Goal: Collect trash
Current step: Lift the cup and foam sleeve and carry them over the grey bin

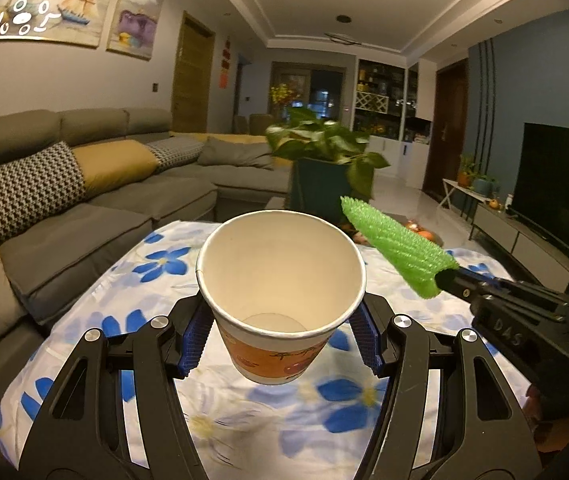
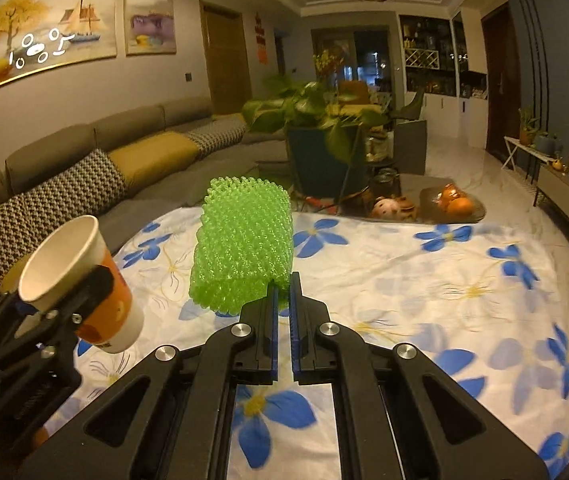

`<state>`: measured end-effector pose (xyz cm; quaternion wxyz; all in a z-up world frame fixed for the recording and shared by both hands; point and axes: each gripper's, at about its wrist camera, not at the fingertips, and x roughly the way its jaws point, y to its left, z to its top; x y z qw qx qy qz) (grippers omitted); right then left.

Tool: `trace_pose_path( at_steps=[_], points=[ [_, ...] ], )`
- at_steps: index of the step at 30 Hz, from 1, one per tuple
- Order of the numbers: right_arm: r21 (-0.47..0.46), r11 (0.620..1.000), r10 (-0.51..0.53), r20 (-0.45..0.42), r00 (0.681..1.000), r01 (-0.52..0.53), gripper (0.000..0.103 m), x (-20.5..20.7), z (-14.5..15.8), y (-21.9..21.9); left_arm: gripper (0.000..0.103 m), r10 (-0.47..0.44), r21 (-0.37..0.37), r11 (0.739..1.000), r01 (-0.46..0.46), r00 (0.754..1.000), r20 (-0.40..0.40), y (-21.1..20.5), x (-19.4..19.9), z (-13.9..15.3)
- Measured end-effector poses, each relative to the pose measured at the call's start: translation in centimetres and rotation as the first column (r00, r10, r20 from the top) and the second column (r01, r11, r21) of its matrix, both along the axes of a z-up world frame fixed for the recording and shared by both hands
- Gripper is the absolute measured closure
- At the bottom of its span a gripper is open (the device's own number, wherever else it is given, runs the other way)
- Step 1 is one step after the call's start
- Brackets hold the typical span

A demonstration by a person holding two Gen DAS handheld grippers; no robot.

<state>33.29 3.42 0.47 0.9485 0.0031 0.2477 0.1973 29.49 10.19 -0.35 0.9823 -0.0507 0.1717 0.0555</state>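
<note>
The left gripper [image 1: 280,344] clamps its blue-padded fingers [image 1: 194,340] on an empty white-and-orange paper cup [image 1: 280,280], held tilted above the floral-clothed counter [image 2: 404,280]. The right gripper [image 2: 283,300] pinches a bright green foam net sleeve [image 2: 244,244], just beside the cup.

The only letters I can make out are "DAS", raised in the black plastic body of the right hand-held gripper [image 1: 444,278], seen from the left wrist view, where it pinches the green foam mesh sleeve [image 1: 396,246]. The white and orange paper cup [image 1: 280,312] carries dark printed characters along its orange band, too small and blurred to read. The red hangings beside the far wooden door [image 2: 226,56] stay illegible too.
</note>
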Motion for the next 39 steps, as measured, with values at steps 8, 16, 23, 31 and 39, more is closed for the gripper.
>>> trace_pose_path(
  at_steps=[8, 16, 23, 31, 39],
  points=[
    [0.017, 0.998, -0.067, 0.027, 0.997, 0.067, 0.097, -3.4, 1.6, -5.4, 0.042, -0.07, 0.012, 0.997, 0.07, 0.997, 0.014, -4.5, -1.6, 1.2],
    [0.039, 0.987, -0.155, 0.049, 0.987, 0.153, 0.097, -6.5, 2.3, -10.9, 0.042, -0.151, 0.031, 0.988, 0.15, 0.988, 0.02, -9.5, -2.7, 1.8],
    [0.06, 0.97, -0.241, 0.06, 0.969, 0.237, 0.097, -9.1, 2.5, -15.9, 0.042, -0.236, 0.051, 0.971, 0.234, 0.972, 0.021, -14.1, -3.7, 1.9],
    [0.075, 0.939, -0.34, 0.055, 0.939, 0.335, 0.097, -11.8, 1.6, -21.6, 0.042, -0.351, 0.053, 0.936, 0.349, 0.936, 0.026, -20.5, -4.6, 2.2],
    [0.078, 0.885, -0.464, 0.064, 0.883, 0.459, 0.097, -14.7, 0.7, -28.0, 0.042, -0.482, 0.052, 0.876, 0.48, 0.875, 0.036, -28.2, -5.4, 2.4]
  ],
)
